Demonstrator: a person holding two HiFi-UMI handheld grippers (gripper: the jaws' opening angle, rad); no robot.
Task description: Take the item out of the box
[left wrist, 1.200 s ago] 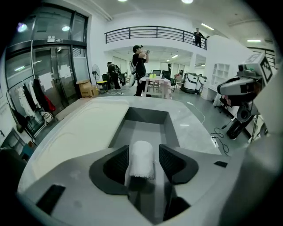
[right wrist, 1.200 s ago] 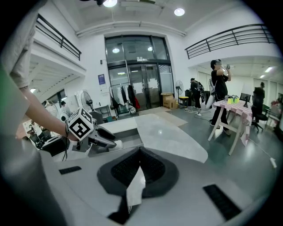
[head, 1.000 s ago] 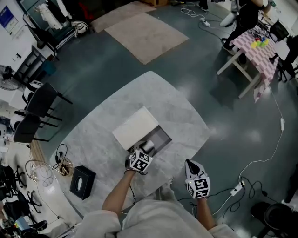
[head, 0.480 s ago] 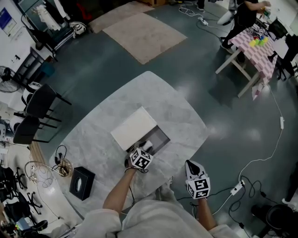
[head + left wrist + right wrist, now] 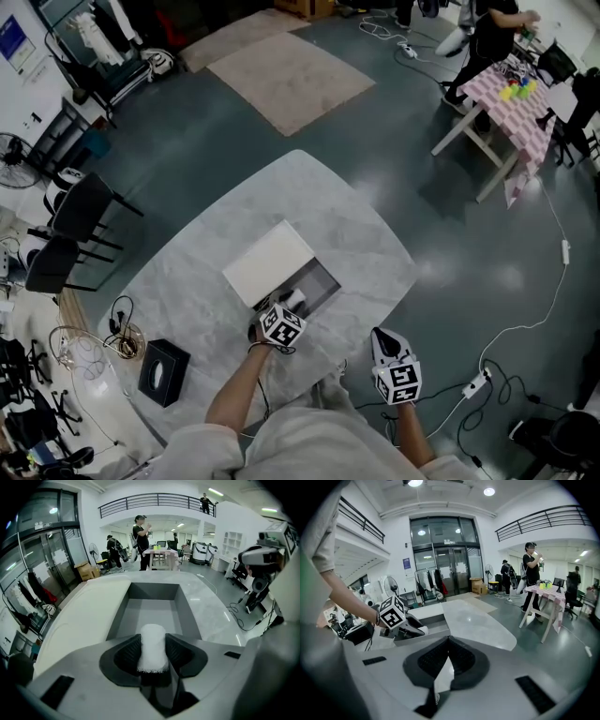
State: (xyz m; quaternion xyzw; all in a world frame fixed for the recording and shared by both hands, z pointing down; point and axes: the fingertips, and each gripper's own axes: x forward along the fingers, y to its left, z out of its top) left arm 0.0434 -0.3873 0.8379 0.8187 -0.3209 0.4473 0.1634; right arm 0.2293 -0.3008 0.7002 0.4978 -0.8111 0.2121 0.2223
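Observation:
An open grey box lies on the marble table, its white lid beside it on the far left. My left gripper hovers at the box's near end, shut on a white rolled cloth. In the left gripper view the white rolled cloth stands between the pads of my left gripper, with the box's bare grey interior beyond. My right gripper hangs off the table's near edge, to the right. Its jaws are shut with nothing in them.
A black box and coiled cables sit at the table's near left. Black chairs stand to the left. A rug lies beyond; a pink-clothed table with a person stands far right. A cable and power strip cross the floor.
Almost nothing: my left gripper stays at the box's near end with the rolled cloth in it, and my right gripper holds its place. The head view has shifted slightly.

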